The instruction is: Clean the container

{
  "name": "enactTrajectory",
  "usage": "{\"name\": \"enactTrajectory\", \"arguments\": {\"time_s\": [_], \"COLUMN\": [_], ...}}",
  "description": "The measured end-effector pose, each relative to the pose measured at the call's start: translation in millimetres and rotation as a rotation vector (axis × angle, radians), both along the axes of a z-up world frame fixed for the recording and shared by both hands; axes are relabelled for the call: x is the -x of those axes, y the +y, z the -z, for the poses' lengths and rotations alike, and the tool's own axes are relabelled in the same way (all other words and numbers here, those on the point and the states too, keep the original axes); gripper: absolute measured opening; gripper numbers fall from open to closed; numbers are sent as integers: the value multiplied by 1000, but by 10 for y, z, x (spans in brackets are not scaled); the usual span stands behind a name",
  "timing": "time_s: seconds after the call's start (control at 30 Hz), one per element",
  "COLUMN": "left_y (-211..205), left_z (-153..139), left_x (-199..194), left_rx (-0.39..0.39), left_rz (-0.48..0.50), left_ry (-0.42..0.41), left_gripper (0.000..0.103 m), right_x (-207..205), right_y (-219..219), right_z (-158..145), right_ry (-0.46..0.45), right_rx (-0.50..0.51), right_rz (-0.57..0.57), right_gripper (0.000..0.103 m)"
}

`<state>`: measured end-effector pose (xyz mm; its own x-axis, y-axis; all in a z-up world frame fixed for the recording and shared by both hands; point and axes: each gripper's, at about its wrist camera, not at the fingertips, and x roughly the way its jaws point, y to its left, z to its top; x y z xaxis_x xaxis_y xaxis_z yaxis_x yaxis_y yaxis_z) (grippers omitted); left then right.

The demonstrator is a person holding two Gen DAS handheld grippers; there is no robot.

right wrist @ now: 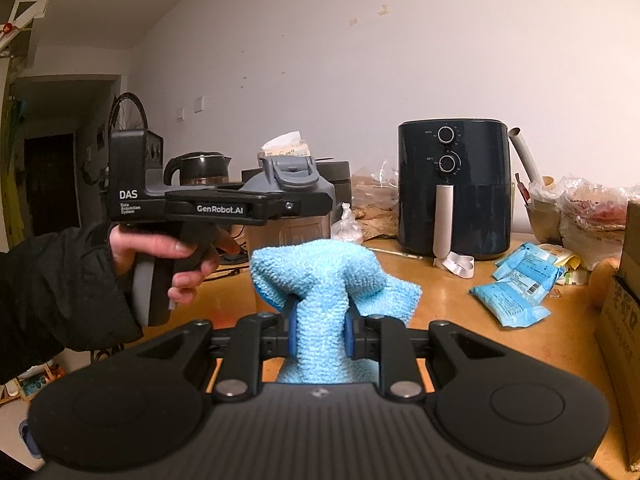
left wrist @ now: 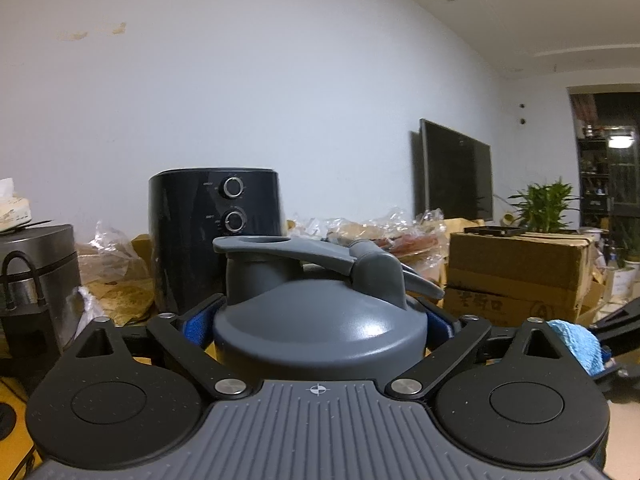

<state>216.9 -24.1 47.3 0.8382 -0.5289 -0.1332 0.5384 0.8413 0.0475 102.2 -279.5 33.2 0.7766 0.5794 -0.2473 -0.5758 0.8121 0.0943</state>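
Note:
A grey container [left wrist: 320, 320], a bottle with a flip-top lid and loop handle, sits between my left gripper's [left wrist: 318, 326] blue-padded fingers, which are shut on it just under the lid. In the right wrist view the same bottle [right wrist: 292, 184] is held up above the table by the left gripper [right wrist: 296, 204], at the left. My right gripper [right wrist: 320, 330] is shut on a light blue cloth [right wrist: 324, 280], bunched above the fingers. The cloth is to the right of and below the bottle, apart from it. The cloth's edge shows in the left wrist view [left wrist: 576, 340].
A dark air fryer [right wrist: 454, 188] stands at the back of the wooden table [right wrist: 460, 312]. Blue packets [right wrist: 516, 280] lie at the right, a cardboard box [right wrist: 624, 312] at the far right. A kettle [right wrist: 200, 168], a metal pot [right wrist: 296, 232] and plastic bags stand behind.

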Motion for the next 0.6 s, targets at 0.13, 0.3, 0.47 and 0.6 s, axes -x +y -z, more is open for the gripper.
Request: {"name": "enactTrajectory", "arguments": {"time_s": [0.13,0.3,0.47,0.6], "left_y": [-9,-33,-64,-100], "left_z": [-15,-44,-51,-50], "left_x": [34,75,91,121], "left_rx": [6,15,37,50], "left_rz": [-17,-37,-74,-120], "left_ry": [-6,-6,8,13], "left_gripper": [103,103,103,103], "right_x": [10,0,-11,-12], "right_y": [-5,-7,-10,-8], "right_z": [6,29,34,30], "right_ry": [2,6,8,8], "right_rx": [-4,-4,-9,-12], "right_rz": [1,5,7,8], "right_gripper": [20,20,20,20]}}
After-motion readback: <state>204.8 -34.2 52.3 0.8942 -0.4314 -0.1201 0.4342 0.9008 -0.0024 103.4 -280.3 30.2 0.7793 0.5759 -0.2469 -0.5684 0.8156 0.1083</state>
